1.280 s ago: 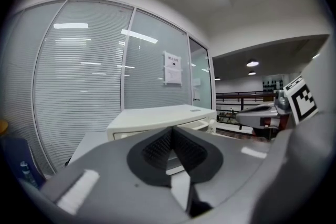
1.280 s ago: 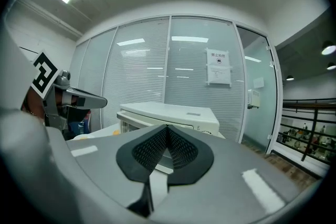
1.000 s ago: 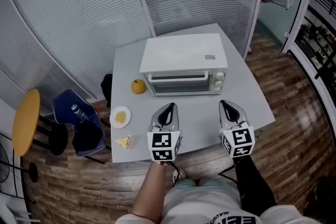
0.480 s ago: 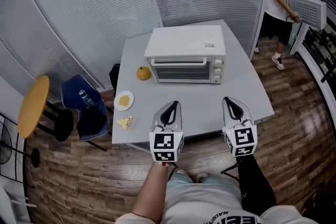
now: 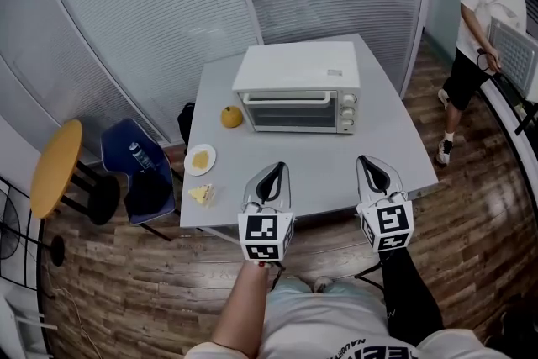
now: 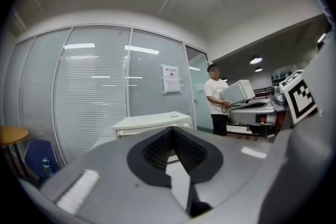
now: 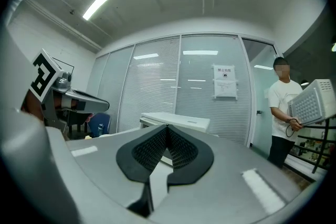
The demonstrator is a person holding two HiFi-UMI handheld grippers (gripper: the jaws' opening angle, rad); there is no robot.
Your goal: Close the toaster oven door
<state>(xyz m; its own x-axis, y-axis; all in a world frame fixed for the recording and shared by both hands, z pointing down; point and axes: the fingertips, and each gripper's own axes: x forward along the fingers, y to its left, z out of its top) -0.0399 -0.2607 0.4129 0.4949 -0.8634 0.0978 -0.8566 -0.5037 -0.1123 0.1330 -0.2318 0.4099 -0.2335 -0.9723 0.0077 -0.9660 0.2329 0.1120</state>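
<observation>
Grey table (image 5: 395,155) in a glass-walled office with slatted blinds, wood floor all round. White toaster oven (image 5: 298,78) sits at upper centre of the head view, on the far half of the table, front turned toward the person. Its door (image 5: 290,118) reads as upright and flush with the front face, handle bar (image 5: 286,99) along the top edge, no gap visible; knobs (image 5: 347,109) to the right of it. Left gripper (image 5: 273,169) and right gripper (image 5: 370,162) hang side by side at lower centre, over the table's near edge, well apart from the oven. Left gripper view: jaws brought together at the tips, nothing between them (image 6: 172,129). Right gripper view: same, pads meeting, no object held (image 7: 167,127). Round orange fruit (image 5: 230,117) just beside the oven's left side; small plate (image 5: 187,161) with yellow food nearer the left table edge; a pale yellow morsel (image 5: 199,196) below it. Bystander (image 5: 483,13) at upper right carries a white appliance, clear of the table. Judgement: door appears already closed, so nothing of the task seems left; latch seating cannot be confirmed from this distance
</observation>
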